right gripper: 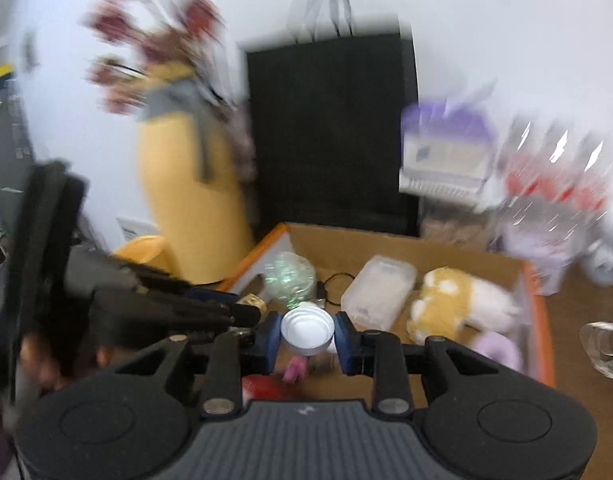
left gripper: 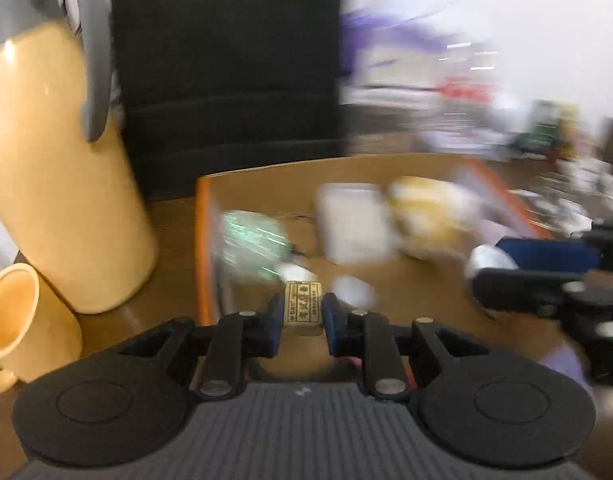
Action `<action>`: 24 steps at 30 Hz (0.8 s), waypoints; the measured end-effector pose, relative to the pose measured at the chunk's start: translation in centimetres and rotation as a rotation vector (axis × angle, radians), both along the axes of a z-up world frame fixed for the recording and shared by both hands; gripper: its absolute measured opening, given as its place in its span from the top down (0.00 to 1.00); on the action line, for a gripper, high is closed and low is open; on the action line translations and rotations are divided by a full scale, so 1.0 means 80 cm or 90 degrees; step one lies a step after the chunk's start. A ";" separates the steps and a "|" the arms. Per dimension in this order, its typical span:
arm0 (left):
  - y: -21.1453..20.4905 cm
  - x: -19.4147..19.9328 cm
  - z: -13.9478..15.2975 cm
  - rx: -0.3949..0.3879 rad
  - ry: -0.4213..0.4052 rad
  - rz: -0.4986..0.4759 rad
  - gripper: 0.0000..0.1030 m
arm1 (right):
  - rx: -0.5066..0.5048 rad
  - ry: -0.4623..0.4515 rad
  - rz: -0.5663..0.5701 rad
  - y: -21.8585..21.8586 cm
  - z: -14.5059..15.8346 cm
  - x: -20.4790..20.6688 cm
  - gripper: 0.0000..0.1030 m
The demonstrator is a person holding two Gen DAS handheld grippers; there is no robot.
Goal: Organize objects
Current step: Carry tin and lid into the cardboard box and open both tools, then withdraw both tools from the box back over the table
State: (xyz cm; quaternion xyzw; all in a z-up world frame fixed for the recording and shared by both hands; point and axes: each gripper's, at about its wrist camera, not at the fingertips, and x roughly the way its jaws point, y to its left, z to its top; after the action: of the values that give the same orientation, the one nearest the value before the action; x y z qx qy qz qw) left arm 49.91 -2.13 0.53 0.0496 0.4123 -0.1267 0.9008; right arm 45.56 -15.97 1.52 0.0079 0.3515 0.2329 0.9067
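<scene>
My left gripper is shut on a small tan block with printed characters, held over the near left part of an orange-edged cardboard box. My right gripper is shut on a round white cap above the same box. In the left wrist view the right gripper shows at the right with the white cap in it. In the right wrist view the left gripper comes in from the left, with the tan block at its tip. Both views are blurred.
In the box lie a green glittery ball, a clear plastic case, a yellow-and-white plush toy and a black cable. A yellow flask and a yellow cup stand left of it, a black bag behind.
</scene>
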 end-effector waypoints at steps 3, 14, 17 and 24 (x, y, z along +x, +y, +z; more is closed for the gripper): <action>-0.006 0.045 -0.027 0.025 0.035 0.008 0.77 | 0.009 0.083 -0.034 0.023 -0.042 0.092 0.73; 0.017 0.002 0.009 -0.022 -0.042 -0.012 0.49 | 0.026 0.050 -0.054 0.019 -0.037 0.086 0.61; 0.022 -0.052 0.046 -0.027 -0.097 -0.024 0.39 | 0.022 0.011 -0.047 -0.002 0.002 0.039 0.55; 0.032 -0.236 0.095 -0.062 -0.174 -0.093 0.09 | 0.034 -0.085 0.016 -0.065 0.063 -0.151 0.36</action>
State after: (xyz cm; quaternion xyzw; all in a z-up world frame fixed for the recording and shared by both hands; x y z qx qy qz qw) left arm 31.05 0.39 8.12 0.0525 0.2744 -0.2040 0.9383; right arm 33.45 -21.17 6.58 0.0122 0.2843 0.2537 0.9245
